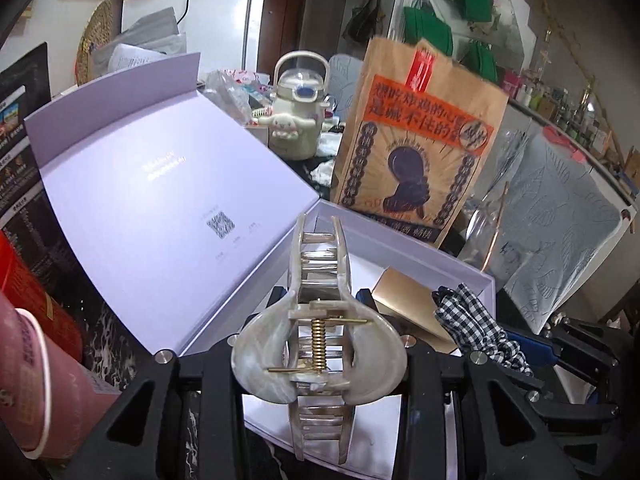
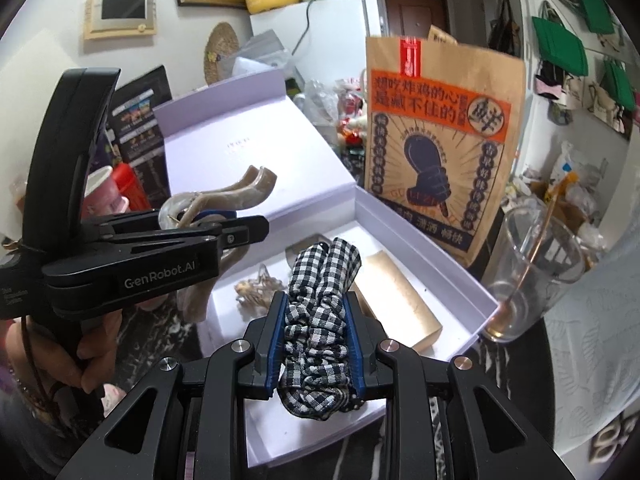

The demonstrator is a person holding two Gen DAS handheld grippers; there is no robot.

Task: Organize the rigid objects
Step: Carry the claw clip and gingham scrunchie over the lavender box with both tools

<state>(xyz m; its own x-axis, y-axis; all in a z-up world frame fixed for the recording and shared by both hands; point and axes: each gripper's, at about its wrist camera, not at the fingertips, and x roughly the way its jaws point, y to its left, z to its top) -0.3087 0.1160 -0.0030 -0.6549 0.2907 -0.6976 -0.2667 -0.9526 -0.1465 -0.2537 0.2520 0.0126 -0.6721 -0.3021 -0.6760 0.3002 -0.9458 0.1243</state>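
A large pearly grey claw clip (image 1: pixel 320 344) fills the left wrist view, and my left gripper (image 1: pixel 320 296) is shut on it above the open lavender box (image 1: pixel 440 258). From the right wrist view, the left gripper (image 2: pixel 240 232) and its clip (image 2: pixel 228 194) hang over the box's left side. My right gripper (image 2: pixel 316 300) is shut on a black-and-white checked scrunchie (image 2: pixel 320 320) over the box (image 2: pixel 424 236). The scrunchie (image 1: pixel 476 320) also shows at the right of the left wrist view. Inside the box lie a gold rectangular piece (image 2: pixel 400 300) and a small translucent clip (image 2: pixel 256 286).
The box lid (image 1: pixel 160 184) stands open at the left. A brown paper bag (image 2: pixel 440 152) rises just behind the box. A glass (image 2: pixel 532 272) with a thin stick in it stands at the box's right. A cream character bottle (image 1: pixel 296 120) and clutter sit farther back.
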